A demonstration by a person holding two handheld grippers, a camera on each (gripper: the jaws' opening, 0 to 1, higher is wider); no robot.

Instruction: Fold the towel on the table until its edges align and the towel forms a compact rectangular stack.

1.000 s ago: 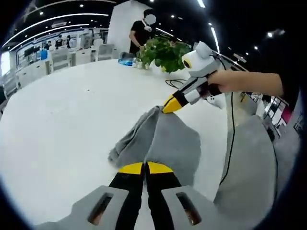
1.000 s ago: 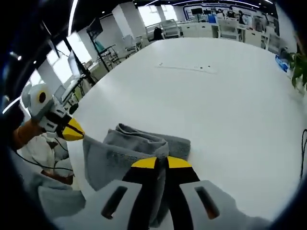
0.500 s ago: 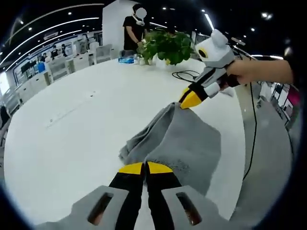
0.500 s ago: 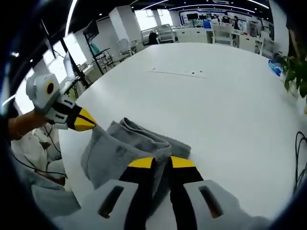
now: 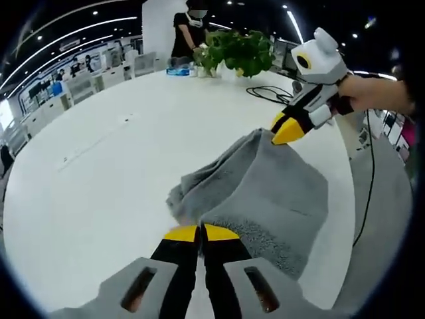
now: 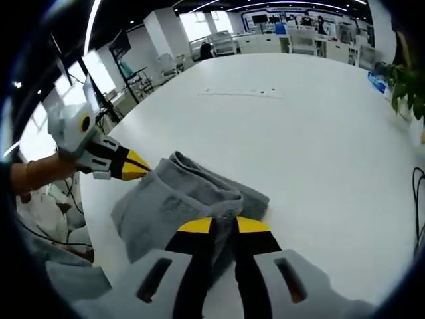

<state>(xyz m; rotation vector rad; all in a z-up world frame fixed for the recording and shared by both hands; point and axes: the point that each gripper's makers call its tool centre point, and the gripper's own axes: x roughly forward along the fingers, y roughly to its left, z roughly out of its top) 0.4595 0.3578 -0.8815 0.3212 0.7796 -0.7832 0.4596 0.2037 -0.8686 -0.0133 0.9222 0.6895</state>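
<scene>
grey terry towel (image 5: 265, 193) lies bunched and partly folded on the white round surface (image 5: 86, 179), near its edge, one flap doubled over a rolled ridge. left tongs (image 5: 201, 232), yellow-tipped, pressed together pinching the towel's near edge. right tongs (image 6: 224, 225) also pinch a towel corner (image 6: 199, 206), tips nearly closed on the cloth. in the left gripper view the right tongs sit at the far corner, held by a hand (image 5: 372, 90). green potted plant (image 5: 239, 53) and black cable (image 5: 265, 93) sit further back.
</scene>
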